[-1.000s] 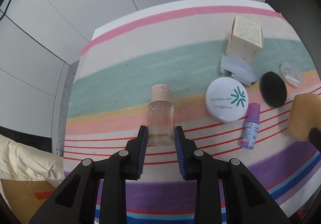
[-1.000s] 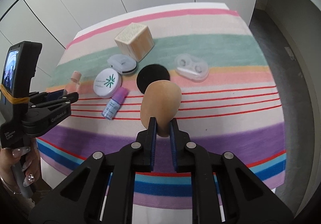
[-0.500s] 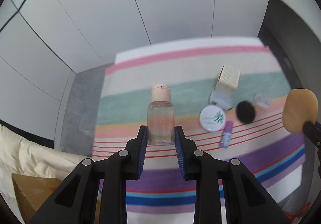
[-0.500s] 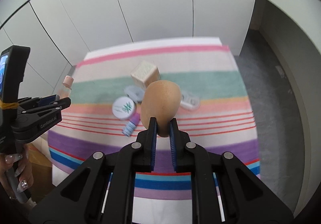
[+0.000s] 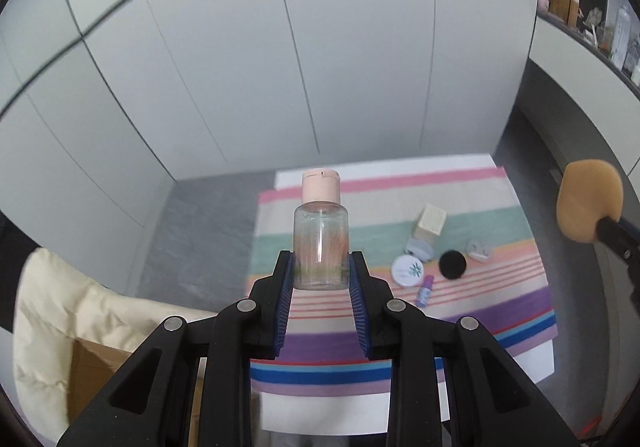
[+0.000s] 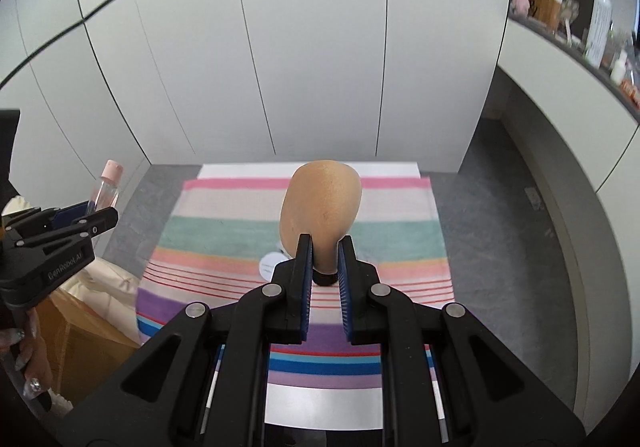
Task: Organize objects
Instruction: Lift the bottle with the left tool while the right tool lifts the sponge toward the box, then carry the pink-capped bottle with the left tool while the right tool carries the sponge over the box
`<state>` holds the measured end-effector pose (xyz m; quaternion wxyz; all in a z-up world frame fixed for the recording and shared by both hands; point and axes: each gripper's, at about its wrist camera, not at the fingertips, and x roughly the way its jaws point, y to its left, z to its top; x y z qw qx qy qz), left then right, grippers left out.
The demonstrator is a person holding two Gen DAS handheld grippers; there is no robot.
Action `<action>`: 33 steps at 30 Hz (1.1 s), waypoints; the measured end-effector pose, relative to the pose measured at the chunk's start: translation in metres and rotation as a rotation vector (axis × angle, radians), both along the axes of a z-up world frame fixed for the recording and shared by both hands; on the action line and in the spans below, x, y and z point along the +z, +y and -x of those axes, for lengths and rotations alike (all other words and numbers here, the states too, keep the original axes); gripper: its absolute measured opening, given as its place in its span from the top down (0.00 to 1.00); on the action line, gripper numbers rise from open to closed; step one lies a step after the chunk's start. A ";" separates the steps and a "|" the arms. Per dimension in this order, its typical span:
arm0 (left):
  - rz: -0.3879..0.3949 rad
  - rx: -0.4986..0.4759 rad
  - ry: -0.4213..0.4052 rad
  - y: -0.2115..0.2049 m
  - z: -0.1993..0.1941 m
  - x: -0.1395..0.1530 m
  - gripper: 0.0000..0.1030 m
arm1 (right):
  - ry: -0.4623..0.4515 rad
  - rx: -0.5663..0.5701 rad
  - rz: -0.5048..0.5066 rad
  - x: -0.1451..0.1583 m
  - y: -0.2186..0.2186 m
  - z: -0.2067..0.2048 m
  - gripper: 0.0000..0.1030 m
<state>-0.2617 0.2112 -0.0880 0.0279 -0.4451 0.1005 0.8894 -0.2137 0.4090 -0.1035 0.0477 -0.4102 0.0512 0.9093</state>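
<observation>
Grey floor rings the striped cloth [image 5: 400, 331], well below both tools. Left gripper [image 5: 321, 279] is clamped on an upright clear bottle [image 5: 321, 247] with a pink cap and little inside; right gripper [image 6: 323, 271] pinches a tan sponge [image 6: 322, 207]. Farther off on the cloth lie a white compact [image 5: 407, 270], black puff [image 5: 452, 264] and cream box [image 5: 430, 223].

Your left wrist camera looked forward and down along its fingers [image 5: 286, 279] from high above the striped cloth [image 5: 472, 311], which lay well beyond the fingertips. Your right wrist camera did likewise between its own fingers [image 6: 304, 267], the same cloth [image 6: 224, 223] far below. Both views shared that cloth and the white panelled wall [image 5: 280, 67] beyond it.
</observation>
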 end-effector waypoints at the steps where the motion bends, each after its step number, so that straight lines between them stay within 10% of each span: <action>1: -0.006 -0.001 0.008 -0.002 -0.004 0.007 0.73 | 0.010 0.003 -0.007 0.009 -0.002 -0.003 0.88; 15: -0.146 0.060 0.097 -0.040 -0.046 0.101 0.73 | 0.147 -0.016 -0.021 0.109 -0.028 -0.036 0.88; 33: -0.137 0.065 0.081 -0.048 -0.064 0.095 0.73 | 0.143 -0.004 -0.039 0.118 -0.037 -0.057 0.88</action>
